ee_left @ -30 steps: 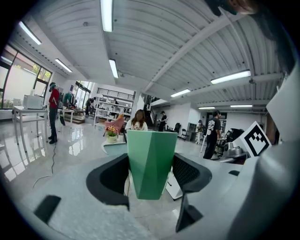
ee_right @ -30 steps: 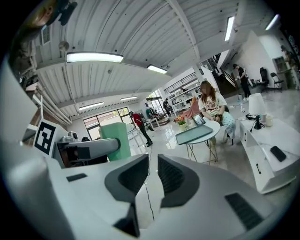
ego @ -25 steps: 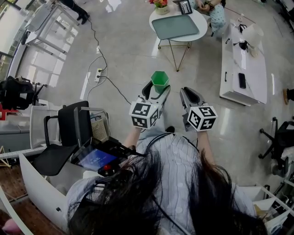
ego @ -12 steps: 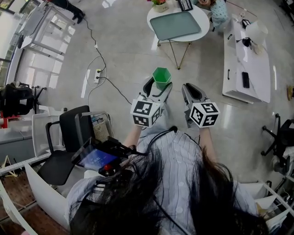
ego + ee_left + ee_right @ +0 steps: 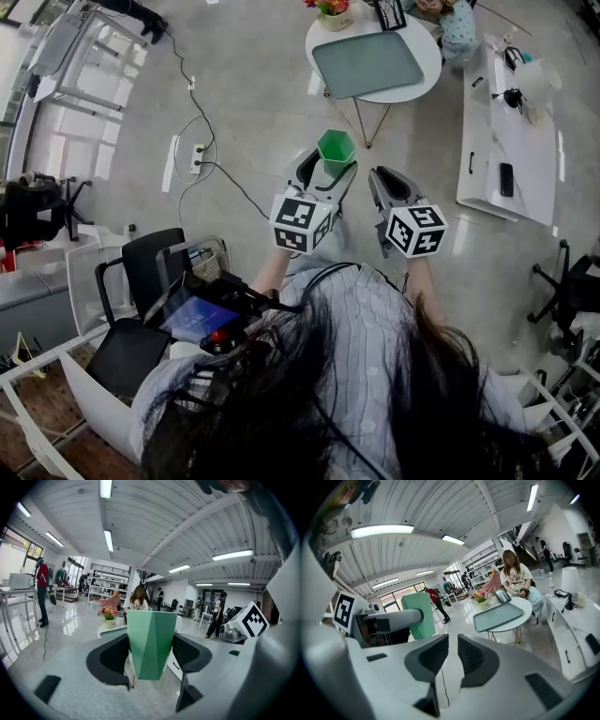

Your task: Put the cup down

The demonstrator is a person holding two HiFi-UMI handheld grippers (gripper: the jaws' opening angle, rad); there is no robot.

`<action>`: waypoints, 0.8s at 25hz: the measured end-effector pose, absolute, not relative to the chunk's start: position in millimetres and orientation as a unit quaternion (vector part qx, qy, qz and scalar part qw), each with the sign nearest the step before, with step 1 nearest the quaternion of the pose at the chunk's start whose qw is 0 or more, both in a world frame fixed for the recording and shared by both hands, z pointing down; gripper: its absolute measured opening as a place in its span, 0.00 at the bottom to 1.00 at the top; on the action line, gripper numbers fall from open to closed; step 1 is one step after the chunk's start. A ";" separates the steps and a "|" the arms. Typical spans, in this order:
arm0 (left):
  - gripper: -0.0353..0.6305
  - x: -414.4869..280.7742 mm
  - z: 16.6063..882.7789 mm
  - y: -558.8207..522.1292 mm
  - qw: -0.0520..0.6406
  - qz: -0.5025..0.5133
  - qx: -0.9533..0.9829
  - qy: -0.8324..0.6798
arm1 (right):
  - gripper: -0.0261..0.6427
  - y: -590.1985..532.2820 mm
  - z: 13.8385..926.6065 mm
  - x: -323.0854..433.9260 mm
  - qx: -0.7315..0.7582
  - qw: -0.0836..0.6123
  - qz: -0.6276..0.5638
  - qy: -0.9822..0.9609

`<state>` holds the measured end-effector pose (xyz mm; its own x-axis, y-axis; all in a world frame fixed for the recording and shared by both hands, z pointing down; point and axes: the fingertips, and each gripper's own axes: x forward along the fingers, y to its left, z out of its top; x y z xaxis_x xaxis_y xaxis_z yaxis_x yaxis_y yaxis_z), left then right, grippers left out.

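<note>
A green faceted cup (image 5: 335,151) stands upright in my left gripper (image 5: 324,169), held over the floor short of the round white table (image 5: 427,52). In the left gripper view the cup (image 5: 151,643) fills the gap and both jaws press its sides. My right gripper (image 5: 386,184) hangs beside it at the right with nothing in it. Its jaws stand nearly together with a thin slit between them (image 5: 453,654). From the right gripper view the cup (image 5: 418,614) shows at the left.
A green tray (image 5: 367,62) lies on the round table, with a flower pot (image 5: 330,15) and a framed tablet (image 5: 391,12) at its far edge. A seated person (image 5: 515,581) is behind it. A long white bench (image 5: 511,131) stands right. A cable (image 5: 216,161) crosses the floor.
Both grippers and the cup have moved forward, nearer the round table. The grip on the cup is unchanged.
</note>
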<state>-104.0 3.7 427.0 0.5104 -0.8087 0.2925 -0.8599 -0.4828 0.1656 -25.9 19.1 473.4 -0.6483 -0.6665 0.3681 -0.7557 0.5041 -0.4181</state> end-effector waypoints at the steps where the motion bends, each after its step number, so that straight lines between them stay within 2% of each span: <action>1: 0.51 -107.1 428.4 -3.3 0.149 0.088 0.856 -0.486 | 0.15 12.4 474.4 -29.1 0.411 0.082 0.282 -0.863; 20: 0.51 -138.9 449.2 -93.3 0.167 0.102 0.873 -0.447 | 0.15 -77.8 485.8 -62.6 0.440 0.099 0.289 -0.844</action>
<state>-138.9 -93.3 449.2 0.5803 -0.7456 0.3276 -0.8139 -0.5455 0.2003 -62.6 -77.8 485.8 -0.5930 -0.6863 0.4212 -0.8004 0.4455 -0.4011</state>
